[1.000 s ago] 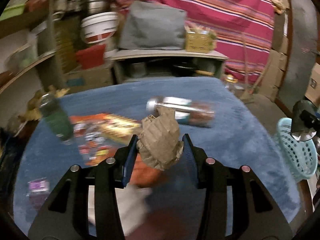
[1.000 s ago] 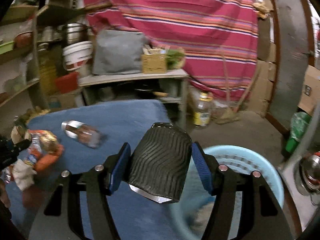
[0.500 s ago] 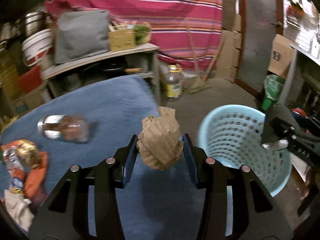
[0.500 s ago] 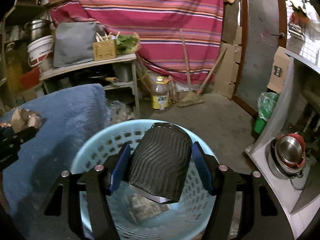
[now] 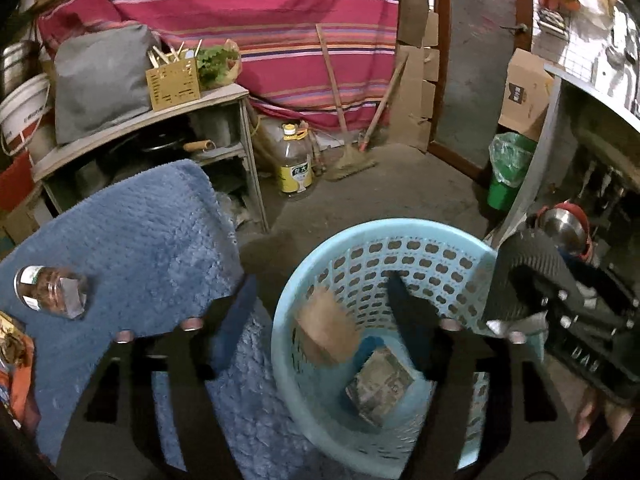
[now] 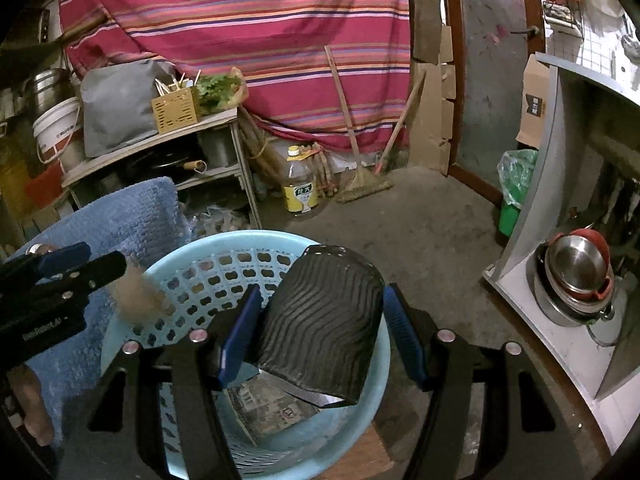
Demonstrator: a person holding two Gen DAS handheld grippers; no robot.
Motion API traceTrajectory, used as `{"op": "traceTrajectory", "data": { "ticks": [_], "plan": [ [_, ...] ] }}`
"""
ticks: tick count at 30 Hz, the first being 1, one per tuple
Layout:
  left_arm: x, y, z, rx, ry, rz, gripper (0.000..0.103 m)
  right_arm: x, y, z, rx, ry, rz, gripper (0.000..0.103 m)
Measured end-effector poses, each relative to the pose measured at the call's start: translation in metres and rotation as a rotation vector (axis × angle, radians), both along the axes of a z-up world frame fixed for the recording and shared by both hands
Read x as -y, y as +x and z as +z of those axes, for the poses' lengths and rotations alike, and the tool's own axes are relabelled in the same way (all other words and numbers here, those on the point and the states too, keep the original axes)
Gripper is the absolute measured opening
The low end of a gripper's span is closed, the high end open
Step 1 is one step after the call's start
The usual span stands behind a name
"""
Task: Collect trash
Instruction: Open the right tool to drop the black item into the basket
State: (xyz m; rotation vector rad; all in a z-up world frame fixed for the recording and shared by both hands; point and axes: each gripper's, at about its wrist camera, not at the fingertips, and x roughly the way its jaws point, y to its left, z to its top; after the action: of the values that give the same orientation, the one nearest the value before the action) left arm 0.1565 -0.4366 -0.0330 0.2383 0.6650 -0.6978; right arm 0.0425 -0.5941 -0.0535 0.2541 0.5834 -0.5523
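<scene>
— What is held, and what is blurred?
— A black ribbed cup is clamped in the right gripper over the blue basket. The left gripper is spread wide, empty; the brown paper wad is smeared mid-basket.
— Beyond?
— A blue rug at left, a striped curtain at top.

One light-blue laundry basket, two pieces of trash inside it: a brown paper wad and a printed packet. One ridged black cup, one jar.
</scene>
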Motion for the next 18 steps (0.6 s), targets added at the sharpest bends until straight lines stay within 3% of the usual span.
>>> {"op": "traceTrajectory", "data": {
  "ticks": [4, 17, 18],
  "plan": [
    [-0.013, -0.003, 0.005, 0.048, -0.004, 0.034, 0.088, -0.003, 0.004, -0.001, -0.003, -0.004, 0.012, 0.063],
    [-0.133, 0.008, 0.020, 0.123, -0.009, 0.210, 0.097, -0.039, 0.045, -0.017, -0.072, -0.040, 0.057, 0.064],
    [-0.147, 0.010, 0.022, 0.126, -0.012, 0.226, 0.098, -0.044, 0.048, -0.018, -0.077, -0.053, 0.051, 0.073]
  ]
}}
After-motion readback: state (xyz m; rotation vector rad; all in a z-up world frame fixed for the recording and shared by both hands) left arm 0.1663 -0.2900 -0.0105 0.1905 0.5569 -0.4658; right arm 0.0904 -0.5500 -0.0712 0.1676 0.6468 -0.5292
